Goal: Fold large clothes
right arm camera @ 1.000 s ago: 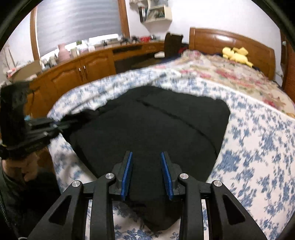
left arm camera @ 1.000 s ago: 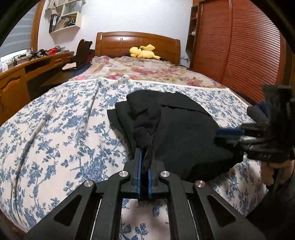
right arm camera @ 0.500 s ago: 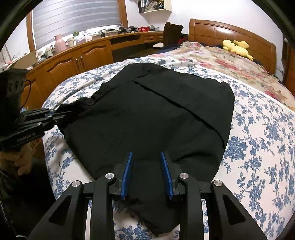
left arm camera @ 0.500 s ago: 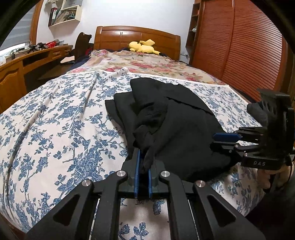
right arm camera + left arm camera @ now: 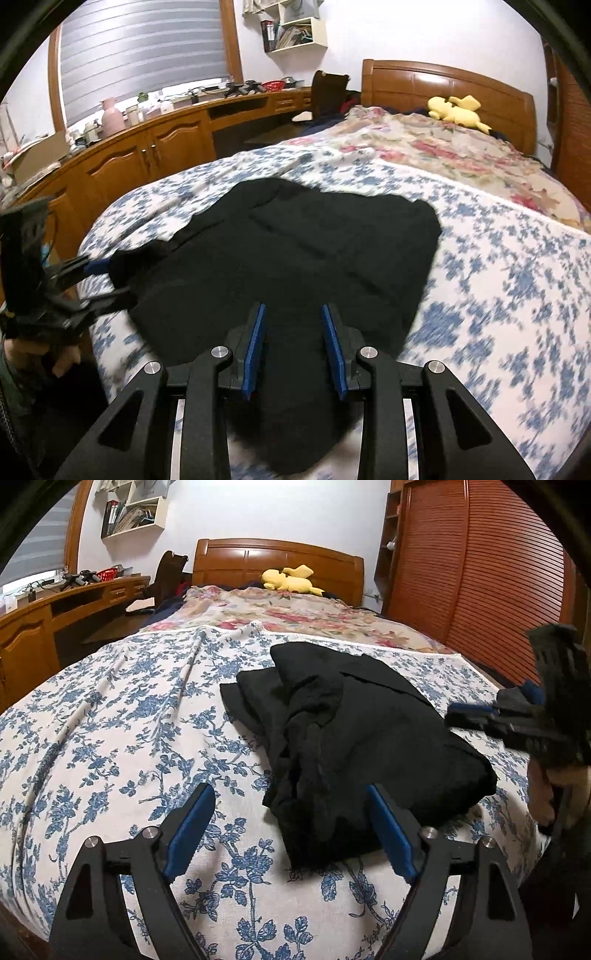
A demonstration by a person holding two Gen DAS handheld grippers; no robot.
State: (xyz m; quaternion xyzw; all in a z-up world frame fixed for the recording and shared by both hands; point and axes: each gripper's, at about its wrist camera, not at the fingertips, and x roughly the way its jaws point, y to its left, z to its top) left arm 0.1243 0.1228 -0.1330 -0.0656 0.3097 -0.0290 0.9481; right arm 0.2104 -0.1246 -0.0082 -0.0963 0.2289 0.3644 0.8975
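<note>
A black garment (image 5: 354, 734) lies folded in a heap on the blue-flowered bedspread (image 5: 110, 746); it also shows in the right wrist view (image 5: 295, 258). My left gripper (image 5: 291, 827) is open, its jaws wide apart on either side of the garment's crumpled near corner, holding nothing. It shows at the left of the right wrist view (image 5: 99, 280). My right gripper (image 5: 293, 345) is open above the garment's near edge, empty. It shows at the right of the left wrist view (image 5: 472, 716).
A wooden headboard (image 5: 277, 565) and a yellow plush toy (image 5: 288, 581) are at the far end. A wooden desk with cupboards (image 5: 147, 147) runs along the left. A slatted wooden wardrobe (image 5: 480, 572) stands on the right.
My left gripper was shut on the garment's corner and has now opened and let it go. The right gripper stayed open and shifted slightly; its view is blurred by motion.
</note>
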